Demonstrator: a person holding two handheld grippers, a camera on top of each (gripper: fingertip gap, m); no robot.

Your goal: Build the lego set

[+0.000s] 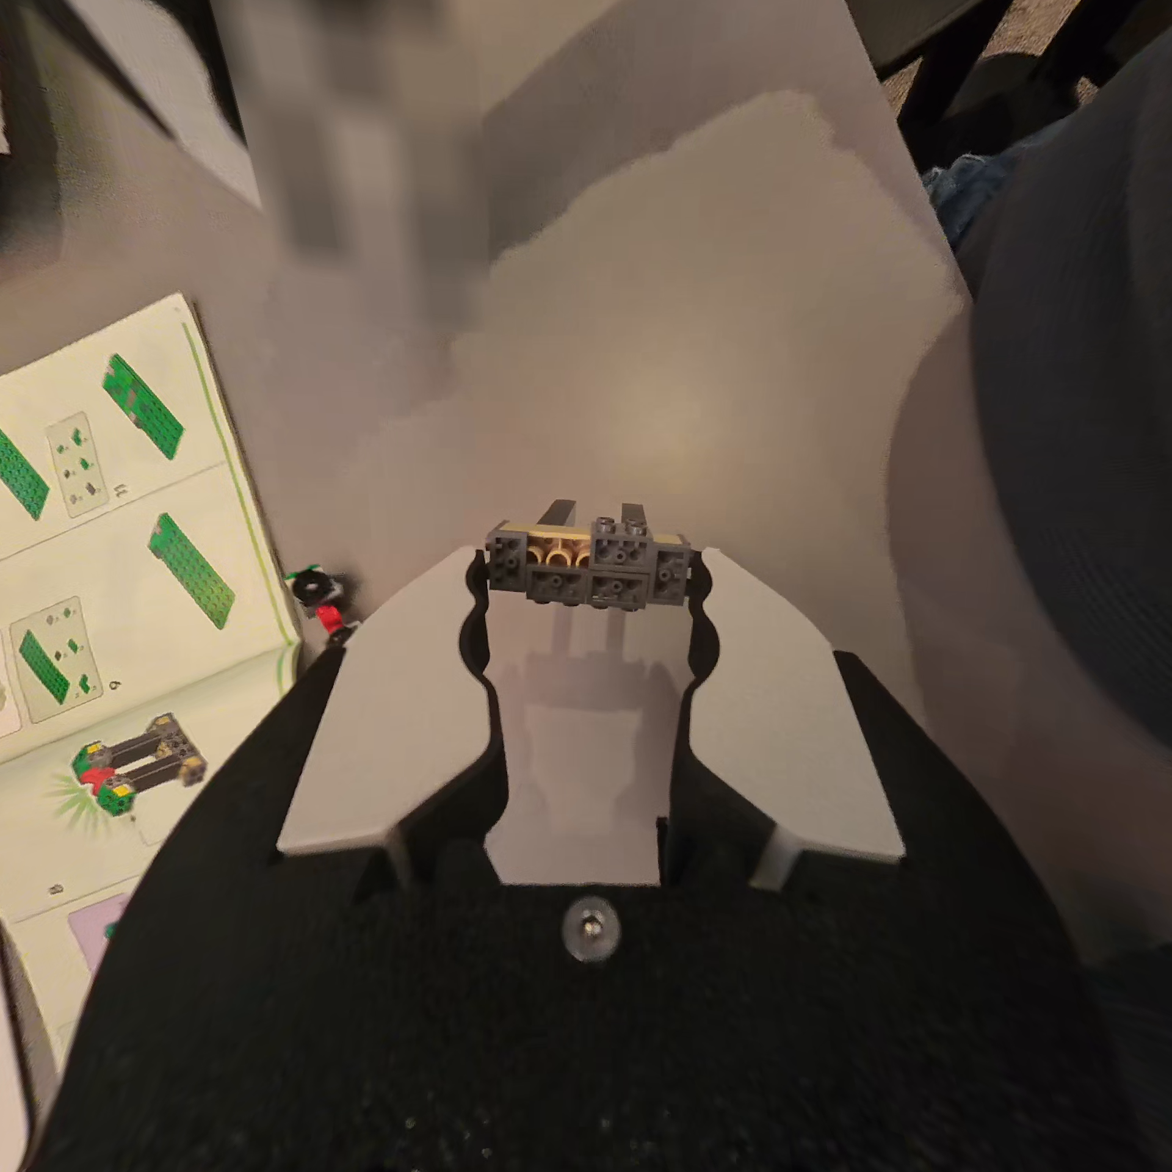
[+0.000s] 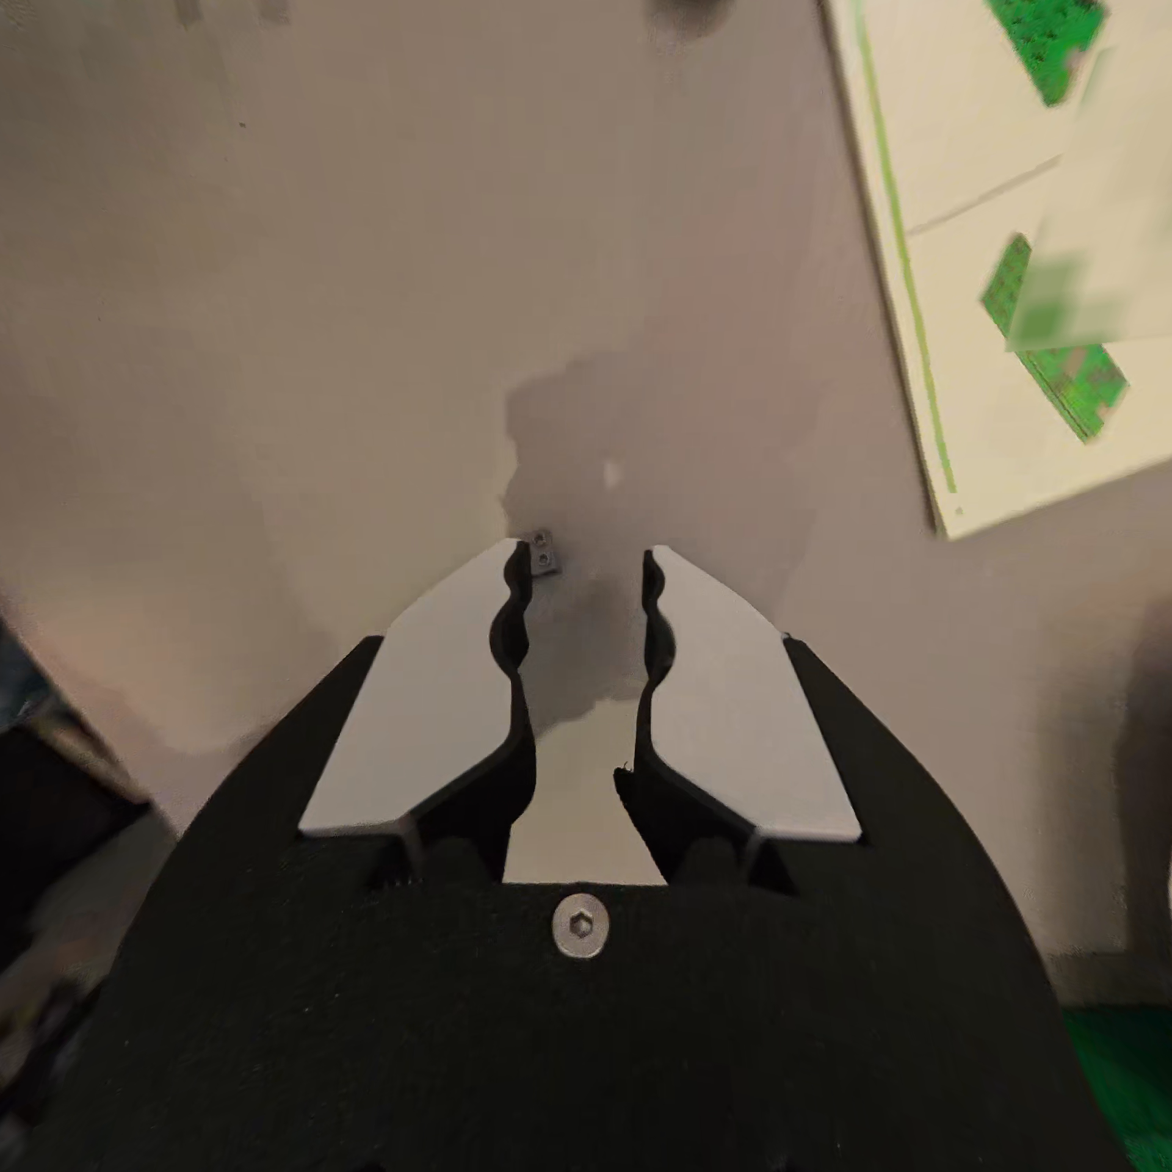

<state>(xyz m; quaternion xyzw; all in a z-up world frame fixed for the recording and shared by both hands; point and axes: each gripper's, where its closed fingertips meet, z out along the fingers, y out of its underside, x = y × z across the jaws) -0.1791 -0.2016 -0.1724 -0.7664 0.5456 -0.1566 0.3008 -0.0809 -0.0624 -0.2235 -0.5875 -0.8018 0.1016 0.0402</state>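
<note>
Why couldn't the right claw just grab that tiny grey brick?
It probably can. The right claw is open, the small grey brick lies against its left fingertip, and nothing on the table blocks it.

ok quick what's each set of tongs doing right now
Left tongs: closed on the grey and tan lego assembly.
Right tongs: open, holding nothing; small grey lego piece beside one fingertip.

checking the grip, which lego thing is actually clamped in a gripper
The grey and tan assembly, pinched between the left gripper fingertips. The small grey piece only sits beside the open right gripper.
</note>
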